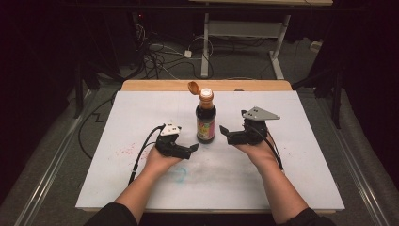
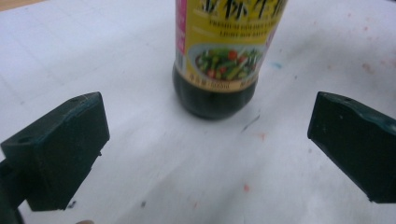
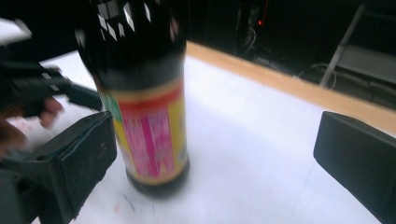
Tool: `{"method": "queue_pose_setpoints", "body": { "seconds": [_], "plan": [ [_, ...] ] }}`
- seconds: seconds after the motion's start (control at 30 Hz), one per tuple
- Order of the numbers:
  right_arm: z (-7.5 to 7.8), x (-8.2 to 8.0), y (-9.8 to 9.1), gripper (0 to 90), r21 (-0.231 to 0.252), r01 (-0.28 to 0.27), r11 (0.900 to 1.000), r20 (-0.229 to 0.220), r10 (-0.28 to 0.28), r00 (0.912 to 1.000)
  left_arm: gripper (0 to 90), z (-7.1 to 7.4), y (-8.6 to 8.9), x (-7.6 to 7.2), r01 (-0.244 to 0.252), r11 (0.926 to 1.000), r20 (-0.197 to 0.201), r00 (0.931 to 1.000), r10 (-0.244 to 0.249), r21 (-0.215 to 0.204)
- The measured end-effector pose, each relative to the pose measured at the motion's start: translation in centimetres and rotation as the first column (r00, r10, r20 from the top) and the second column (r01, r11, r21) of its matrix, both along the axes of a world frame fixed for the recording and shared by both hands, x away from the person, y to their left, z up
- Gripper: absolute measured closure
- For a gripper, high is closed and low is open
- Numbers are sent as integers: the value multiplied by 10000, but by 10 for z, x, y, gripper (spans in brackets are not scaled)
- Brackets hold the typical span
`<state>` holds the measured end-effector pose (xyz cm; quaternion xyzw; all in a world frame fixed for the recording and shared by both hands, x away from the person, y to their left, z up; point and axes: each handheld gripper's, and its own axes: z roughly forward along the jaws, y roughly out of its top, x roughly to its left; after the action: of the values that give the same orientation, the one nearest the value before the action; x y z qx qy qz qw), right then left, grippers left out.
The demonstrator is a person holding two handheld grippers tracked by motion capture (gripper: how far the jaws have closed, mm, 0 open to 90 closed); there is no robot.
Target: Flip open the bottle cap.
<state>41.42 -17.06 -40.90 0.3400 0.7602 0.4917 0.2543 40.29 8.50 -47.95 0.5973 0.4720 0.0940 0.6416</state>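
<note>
Dark sauce bottle (image 1: 206, 117) upright on the counter (image 1: 282, 179), between left claw (image 1: 194, 149) and right claw (image 1: 223, 130), near both, untouched. Both claws wide open, empty. Flip cap (image 1: 193, 87) open. Probably heavy, smooth, spillable; best gripped at the labelled body, kept upright.

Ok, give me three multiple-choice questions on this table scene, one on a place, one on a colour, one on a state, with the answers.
1. Where does the soy sauce bottle stand?
A. between the two grippers
B. left of both grippers
C. on the floor

2. What colour is the bottle's flip cap?
A. blue
B. orange
C. white

3. How is the left gripper?
A. shut on the bottle
B. shut on nothing
C. open

Answers: 1 A, the high view shows the left gripper and the right gripper on either side of it. 2 B, the cap is orange and flipped open. 3 C, its jaws stand wide apart, the bottle beyond them.
</note>
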Motion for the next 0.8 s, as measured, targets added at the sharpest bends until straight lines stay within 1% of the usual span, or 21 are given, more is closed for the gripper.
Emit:
{"method": "queue_pose_setpoints", "body": {
  "seconds": [0.03,0.07,0.17,0.27,0.37,0.4,0.43,0.47,0.5,0.53,0.6,0.63,0.67,0.7,0.73,0.77,0.8],
  "plan": [
    [-5,-1,-2,1,-40,2,10000,-46,-2,10000,0,-1,3,-2,-18,10000,-24,10000,18,56],
    [-10,-2,-3,1,-41,50,10000,-139,-51,9999,0,-1,5,-5,-52,10000,-64,10000,52,24],
    [-24,-5,-9,1,-126,160,9998,-414,-165,9990,0,-3,16,-12,-167,9998,13,9999,166,98],
    [-36,-11,-14,1,-231,233,9995,-504,-244,9984,0,-4,28,-20,-278,9996,-88,9996,278,-20],
    [-44,-18,-20,1,-351,312,9989,-547,-331,9980,0,-6,40,-29,-400,9992,14,9992,400,7],
    [-47,-21,-22,1,-394,351,9986,-559,-372,9977,0,-7,45,-32,-219,9994,126,9997,216,261],
    [-49,-24,-24,1,-412,446,9982,-638,-471,9968,0,-8,47,-35,-261,9992,170,9995,256,313],
    [-51,-26,-27,1,-476,404,9980,-573,-431,9974,0,-8,50,-38,-275,9987,221,9994,265,440],
    [-54,-29,-29,1,-496,466,9977,-622,-497,9968,0,-8,55,-41,-242,9974,266,9994,225,674],
    [-56,-31,-32,1,-495,517,9974,-618,-547,9966,0,-8,60,-44,-174,9952,320,9994,143,966],
    [-59,-37,-38,1,-494,613,9969,-600,-642,9961,0,-8,72,-50,-11,9876,482,9988,-66,1572],
    [-60,-40,-41,1,-488,678,9965,-612,-708,9956,0,-6,65,-53,-562,9984,479,9973,563,-25],
    [-61,-43,-43,1,-477,720,9963,-587,-747,9955,0,-7,66,-55,-655,9977,486,9966,664,-186],
    [-63,-46,-47,1,-480,767,9959,-588,-794,9951,0,-8,69,-58,-701,9974,507,9962,709,-167],
    [-63,-49,-50,1,-515,814,9954,-565,-843,9948,0,-8,71,-61,-721,9974,549,9959,725,-86],
    [-64,-52,-53,2,-496,885,9948,-541,-912,9944,0,-11,83,-65,-268,9907,602,9980,189,1332],
    [-64,-55,-57,2,-452,986,9941,-496,-1008,9937,0,-11,86,-68,-231,9890,627,9979,140,1460]
  ]
}}
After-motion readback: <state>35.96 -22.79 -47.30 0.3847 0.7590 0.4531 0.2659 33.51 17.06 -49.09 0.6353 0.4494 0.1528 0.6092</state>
